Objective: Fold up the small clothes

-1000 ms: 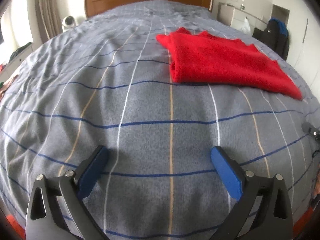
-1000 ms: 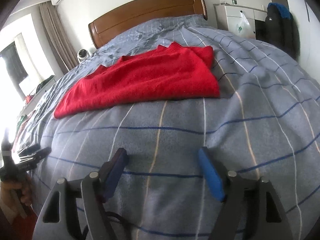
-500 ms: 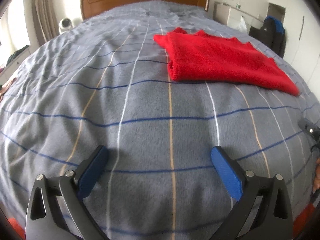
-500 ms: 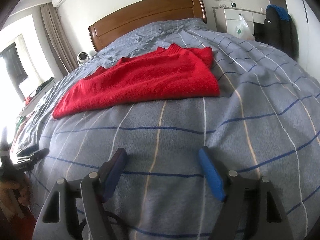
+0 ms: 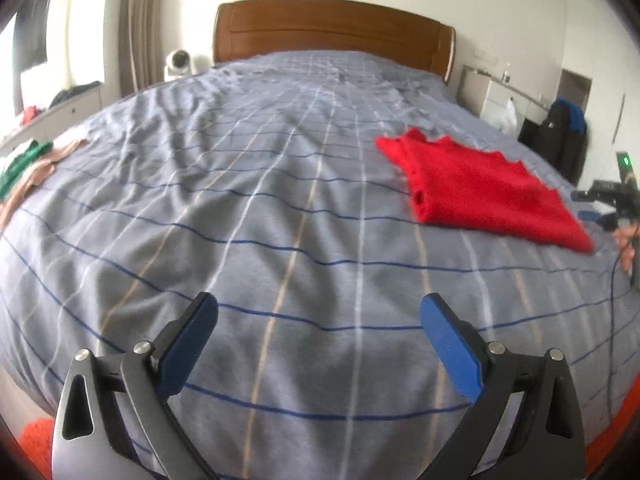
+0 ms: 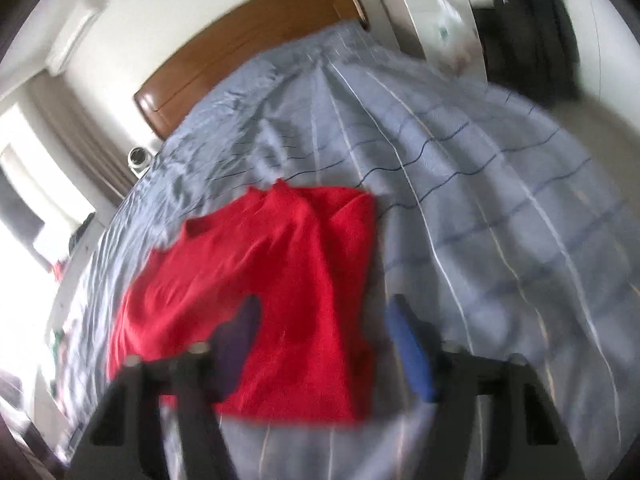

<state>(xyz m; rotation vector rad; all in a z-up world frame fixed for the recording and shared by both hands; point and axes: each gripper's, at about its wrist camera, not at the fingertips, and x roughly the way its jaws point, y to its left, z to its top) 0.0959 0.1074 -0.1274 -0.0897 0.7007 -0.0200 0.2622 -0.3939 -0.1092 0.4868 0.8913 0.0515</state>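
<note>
Red sweater [image 6: 260,292] folded, under right gripper [image 6: 324,344]; left gripper [image 5: 316,340] over bedspread [image 5: 280,208]. Both wide open, empty. Risk: 3 o'clock finger [image 6: 408,352] snags edge, undoing fold.

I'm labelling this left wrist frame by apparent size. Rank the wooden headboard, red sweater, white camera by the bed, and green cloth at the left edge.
1. wooden headboard
2. red sweater, close to it
3. green cloth
4. white camera, similar; unsure

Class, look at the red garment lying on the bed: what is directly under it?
The red garment lies folded flat on the grey striped bedcover, which shows all around it. Whatever lies beneath the garment itself, or between its folded layers, is covered and cannot be seen.
</note>
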